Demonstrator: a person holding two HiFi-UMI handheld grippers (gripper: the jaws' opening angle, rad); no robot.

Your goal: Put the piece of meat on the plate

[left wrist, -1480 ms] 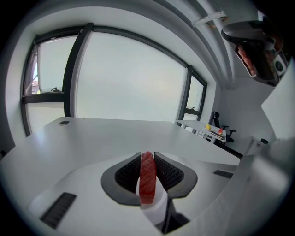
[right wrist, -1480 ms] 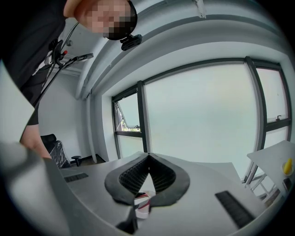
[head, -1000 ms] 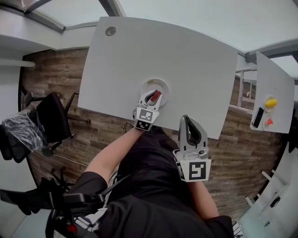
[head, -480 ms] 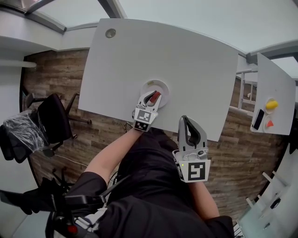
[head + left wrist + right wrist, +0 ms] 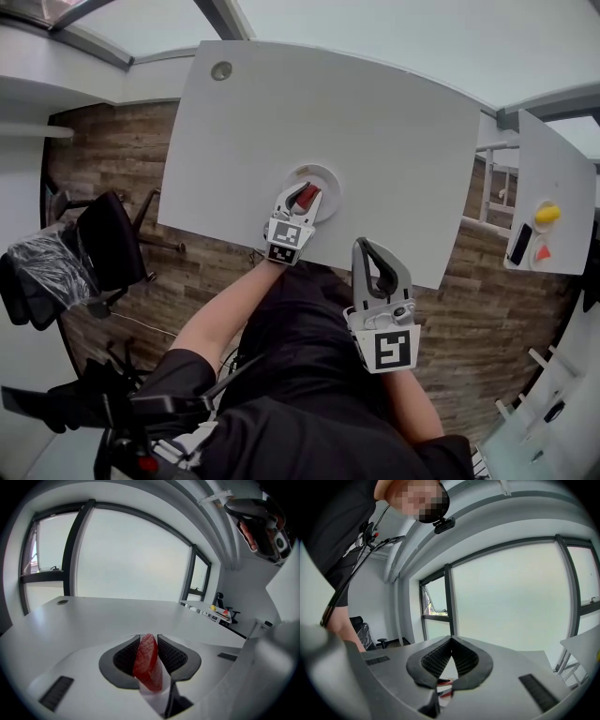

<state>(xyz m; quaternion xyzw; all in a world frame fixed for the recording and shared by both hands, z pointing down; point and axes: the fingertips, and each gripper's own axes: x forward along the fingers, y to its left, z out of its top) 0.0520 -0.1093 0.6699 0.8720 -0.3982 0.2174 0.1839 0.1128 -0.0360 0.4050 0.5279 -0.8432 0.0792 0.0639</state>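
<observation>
Left tongs pinch the piece of meat over the plate, seemingly ready to lower and release; right tongs closed, empty.

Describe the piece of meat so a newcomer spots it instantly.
On the large white table, find the round white plate near the front edge. Over it, the left gripper holds a flat red slab of meat between its jaws, the only red thing there.

We see the left gripper clamped on the red piece of meat, slab upright between the pads. White table ahead, windows behind.
</observation>
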